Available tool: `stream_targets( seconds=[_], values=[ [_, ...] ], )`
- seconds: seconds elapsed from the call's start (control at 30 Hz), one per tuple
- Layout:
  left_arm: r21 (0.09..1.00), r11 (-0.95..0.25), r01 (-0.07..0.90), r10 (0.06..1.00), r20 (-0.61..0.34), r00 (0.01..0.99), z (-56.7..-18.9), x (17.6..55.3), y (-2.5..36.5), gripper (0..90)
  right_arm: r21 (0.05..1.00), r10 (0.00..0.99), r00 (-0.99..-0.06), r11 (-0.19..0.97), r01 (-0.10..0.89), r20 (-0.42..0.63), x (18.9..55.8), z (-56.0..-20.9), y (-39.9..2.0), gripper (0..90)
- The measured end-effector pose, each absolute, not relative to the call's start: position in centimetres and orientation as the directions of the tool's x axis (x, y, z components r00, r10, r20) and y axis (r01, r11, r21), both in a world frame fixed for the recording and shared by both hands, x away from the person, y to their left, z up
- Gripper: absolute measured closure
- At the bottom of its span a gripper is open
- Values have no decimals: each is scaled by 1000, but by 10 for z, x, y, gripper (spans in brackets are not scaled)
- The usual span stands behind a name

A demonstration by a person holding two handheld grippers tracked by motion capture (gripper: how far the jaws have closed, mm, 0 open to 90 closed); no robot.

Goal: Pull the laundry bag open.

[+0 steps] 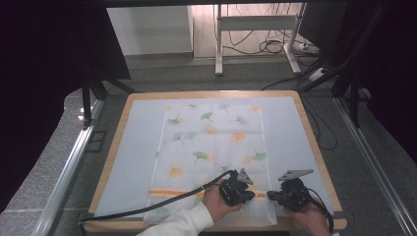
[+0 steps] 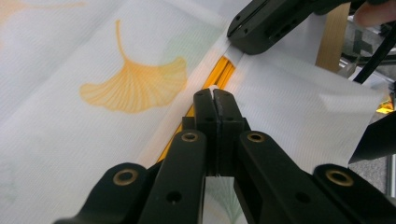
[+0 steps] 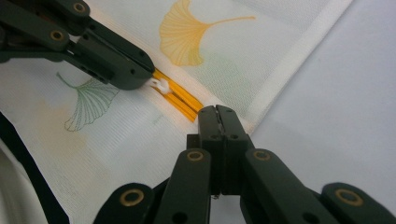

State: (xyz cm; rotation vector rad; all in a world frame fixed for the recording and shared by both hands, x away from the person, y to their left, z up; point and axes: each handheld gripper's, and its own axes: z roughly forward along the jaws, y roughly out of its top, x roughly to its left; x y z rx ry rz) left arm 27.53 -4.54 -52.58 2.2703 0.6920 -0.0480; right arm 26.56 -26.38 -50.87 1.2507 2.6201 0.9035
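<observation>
Ginkgo-print pillowcase (image 1: 211, 147) with orange zipper (image 3: 180, 95), unlettered

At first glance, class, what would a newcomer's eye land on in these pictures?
First, the white fabric cover printed with orange and green ginkgo leaves, spread flat over the middle of the pale-topped wooden table. Next, its orange zipper near the front edge, where the left gripper meets the white pull and the shut right gripper sits at the end.

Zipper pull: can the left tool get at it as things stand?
Probably yes. The left tool has its shut tip right at the white zipper pull on the orange zipper, with nothing between. The right tool is farther along, near the edge of the cloth, out of its way.
</observation>
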Motion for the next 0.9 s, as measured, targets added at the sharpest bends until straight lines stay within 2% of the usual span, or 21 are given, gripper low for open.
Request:
stream_targets(
  seconds=[0.07,0.2,0.53,0.73,0.9],
  values=[
    [652,-562,510,468,-259,845,-527,277,-40,900,554,736,-659,486,676,158,266,-509,-264,900],
    [656,-581,482,468,-216,857,-526,273,-38,900,554,732,-661,487,675,163,267,-509,-265,900],
    [654,-565,503,474,-242,846,-527,275,-30,900,554,729,-665,490,673,162,267,-509,-265,900],
    [655,-580,483,477,-208,854,-526,272,-25,900,552,730,-664,491,673,160,267,-509,-264,900],
    [654,-552,517,486,-252,837,-528,274,-16,900,553,729,-665,492,673,161,267,-509,-264,900]
  ],
)
